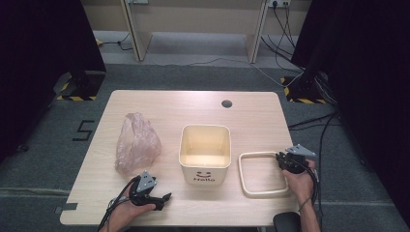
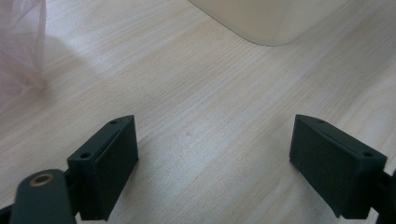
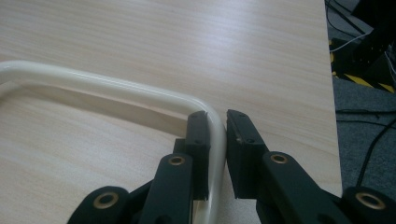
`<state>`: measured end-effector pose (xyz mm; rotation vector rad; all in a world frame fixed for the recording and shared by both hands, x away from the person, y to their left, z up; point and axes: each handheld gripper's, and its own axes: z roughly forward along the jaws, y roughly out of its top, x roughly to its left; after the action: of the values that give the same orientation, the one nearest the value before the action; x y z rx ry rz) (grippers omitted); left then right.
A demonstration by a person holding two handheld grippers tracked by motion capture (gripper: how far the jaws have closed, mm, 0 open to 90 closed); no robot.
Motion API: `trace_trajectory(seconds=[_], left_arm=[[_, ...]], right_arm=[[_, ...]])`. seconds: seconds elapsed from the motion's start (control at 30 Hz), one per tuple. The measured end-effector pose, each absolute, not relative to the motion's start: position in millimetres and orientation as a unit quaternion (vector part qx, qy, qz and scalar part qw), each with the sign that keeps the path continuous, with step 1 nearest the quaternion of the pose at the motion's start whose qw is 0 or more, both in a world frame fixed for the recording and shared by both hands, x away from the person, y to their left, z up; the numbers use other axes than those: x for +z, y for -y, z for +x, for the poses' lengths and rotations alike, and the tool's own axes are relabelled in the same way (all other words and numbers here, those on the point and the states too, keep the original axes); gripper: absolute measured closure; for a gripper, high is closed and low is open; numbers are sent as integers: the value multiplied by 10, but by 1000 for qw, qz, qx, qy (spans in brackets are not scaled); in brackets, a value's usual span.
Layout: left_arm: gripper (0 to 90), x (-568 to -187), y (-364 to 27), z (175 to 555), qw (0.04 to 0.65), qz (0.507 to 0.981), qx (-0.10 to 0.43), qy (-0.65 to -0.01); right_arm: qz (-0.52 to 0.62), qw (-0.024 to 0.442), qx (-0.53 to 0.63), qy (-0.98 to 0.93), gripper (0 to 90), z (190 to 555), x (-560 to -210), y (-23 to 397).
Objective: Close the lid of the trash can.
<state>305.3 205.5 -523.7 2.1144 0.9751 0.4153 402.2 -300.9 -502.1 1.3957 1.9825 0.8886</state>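
While clamped on the ring frame (image 3: 116,91) corner, right hand-held gripper (image 3: 217,140); left hand-held gripper (image 2: 212,158) open over bare table (image 2: 210,93)

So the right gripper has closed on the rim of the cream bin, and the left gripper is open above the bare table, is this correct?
Not quite. The right gripper is closed on the cream frame lying flat beside the bin, not on the bin's rim; the right gripper view shows this. The left gripper is indeed open above the bare table.
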Motion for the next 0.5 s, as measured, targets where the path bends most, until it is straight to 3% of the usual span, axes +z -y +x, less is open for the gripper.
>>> trace_trajectory(seconds=[0.5], left_arm=[[145,-5237,-2053,3051,378,827,164,-383]], right_arm=[[514,299,374,-711,802,3992,-4816,3037]])
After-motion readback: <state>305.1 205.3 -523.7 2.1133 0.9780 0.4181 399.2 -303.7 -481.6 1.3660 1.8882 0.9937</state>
